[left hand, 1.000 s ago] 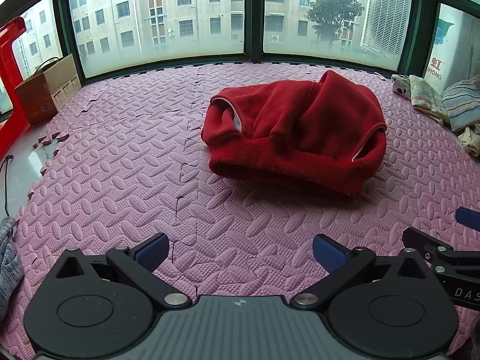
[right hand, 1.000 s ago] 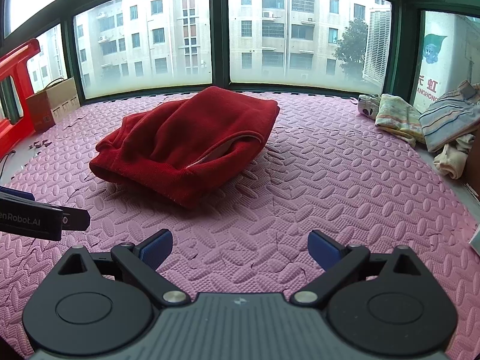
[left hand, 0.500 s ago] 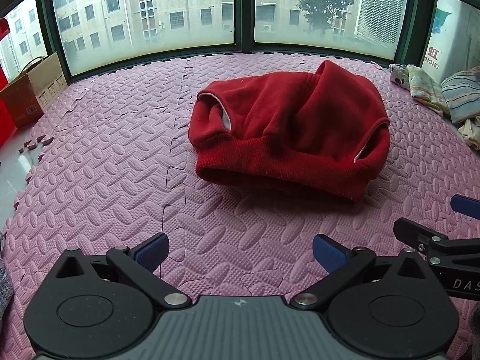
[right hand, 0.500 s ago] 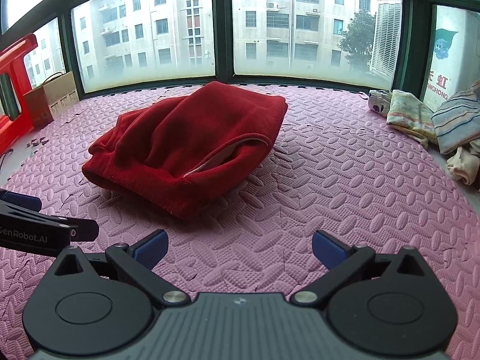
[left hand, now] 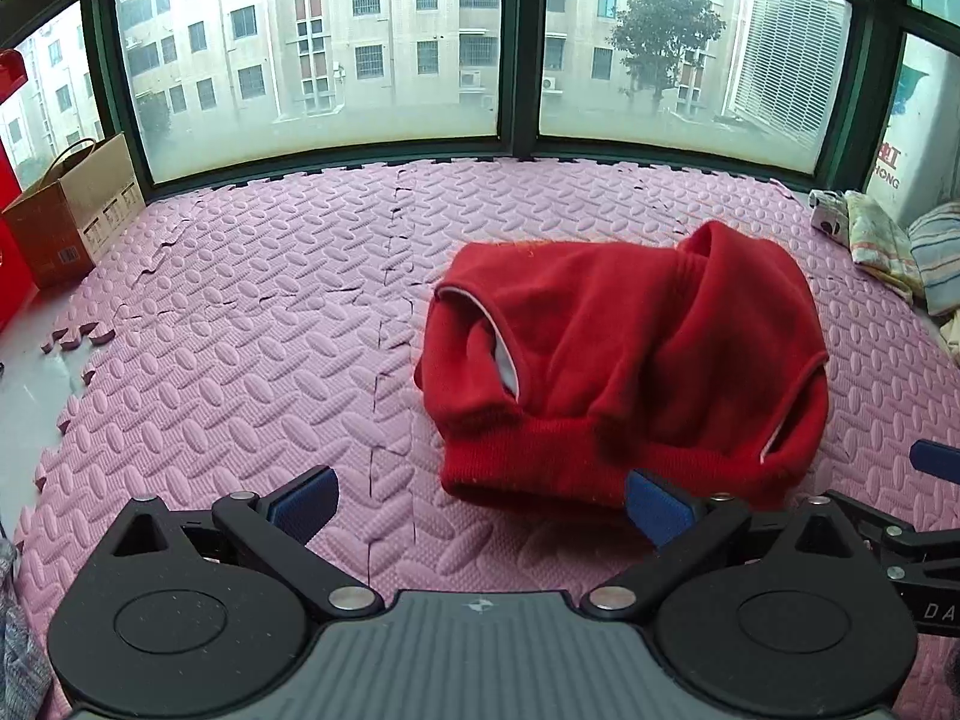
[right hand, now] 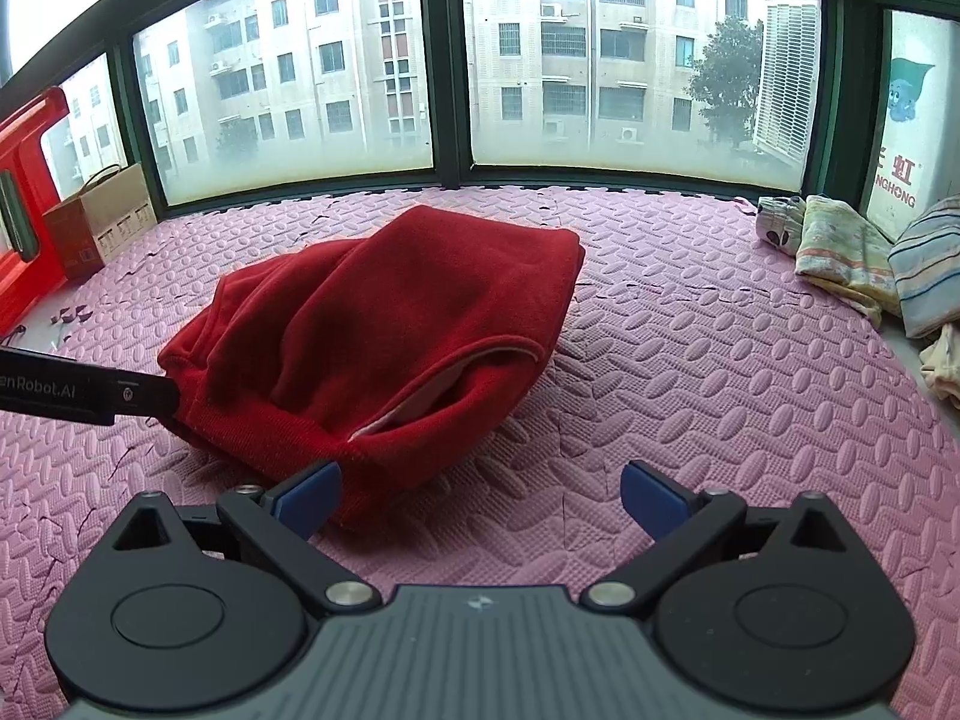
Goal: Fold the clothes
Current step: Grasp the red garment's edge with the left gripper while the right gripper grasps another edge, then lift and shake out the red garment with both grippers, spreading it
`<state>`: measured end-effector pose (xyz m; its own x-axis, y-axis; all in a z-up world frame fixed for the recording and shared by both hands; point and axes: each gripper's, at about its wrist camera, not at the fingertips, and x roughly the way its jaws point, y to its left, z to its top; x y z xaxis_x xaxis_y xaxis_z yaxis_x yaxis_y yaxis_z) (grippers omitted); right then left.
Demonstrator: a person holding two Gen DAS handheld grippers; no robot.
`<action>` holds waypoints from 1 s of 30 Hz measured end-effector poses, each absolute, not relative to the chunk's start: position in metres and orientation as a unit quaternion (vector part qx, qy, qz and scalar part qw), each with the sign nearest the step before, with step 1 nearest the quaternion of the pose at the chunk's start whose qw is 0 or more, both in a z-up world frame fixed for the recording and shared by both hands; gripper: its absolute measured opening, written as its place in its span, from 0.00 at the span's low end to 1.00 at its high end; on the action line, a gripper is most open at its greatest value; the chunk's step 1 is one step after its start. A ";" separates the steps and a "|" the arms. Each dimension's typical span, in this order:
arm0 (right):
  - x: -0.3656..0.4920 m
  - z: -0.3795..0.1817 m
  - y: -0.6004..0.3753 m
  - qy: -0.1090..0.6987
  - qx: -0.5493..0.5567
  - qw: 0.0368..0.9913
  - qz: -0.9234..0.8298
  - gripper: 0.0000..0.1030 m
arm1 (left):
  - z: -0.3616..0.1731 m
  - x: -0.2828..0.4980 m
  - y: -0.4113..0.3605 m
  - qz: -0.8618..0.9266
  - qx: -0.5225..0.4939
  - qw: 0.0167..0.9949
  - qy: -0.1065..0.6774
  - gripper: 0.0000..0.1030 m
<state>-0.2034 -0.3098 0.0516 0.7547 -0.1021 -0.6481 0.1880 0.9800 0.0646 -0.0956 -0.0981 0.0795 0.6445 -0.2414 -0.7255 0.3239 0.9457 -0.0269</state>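
A red fleece garment lies bunched on the pink foam mat, with white lining showing at its openings. It also shows in the right wrist view. My left gripper is open and empty, close to the garment's ribbed hem, its right finger at the hem's near edge. My right gripper is open and empty, its left finger just in front of the garment's near corner. The left gripper's finger reaches the garment's left edge in the right wrist view.
A pile of folded striped and patterned clothes lies at the far right of the mat. A cardboard box and a red plastic object stand at the far left. Windows line the far side. Loose mat pieces lie at the left edge.
Both grippers have moved closer to the red garment, which now fills more of each view. Both stay open. The garment has not moved.
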 end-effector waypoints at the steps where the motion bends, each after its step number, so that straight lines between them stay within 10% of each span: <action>1: -0.200 0.052 -0.312 0.342 0.066 0.934 -0.076 0.95 | 0.081 -0.089 -0.097 -0.156 0.046 0.906 0.392 1.00; 17: -0.154 0.037 -0.341 0.368 0.149 0.917 -0.039 0.76 | 0.051 -0.013 -0.080 -0.187 -0.050 0.867 0.459 0.80; 30: -0.160 0.039 -0.348 0.355 0.225 0.907 -0.001 0.22 | 0.063 -0.020 -0.070 -0.251 -0.112 0.839 0.469 0.21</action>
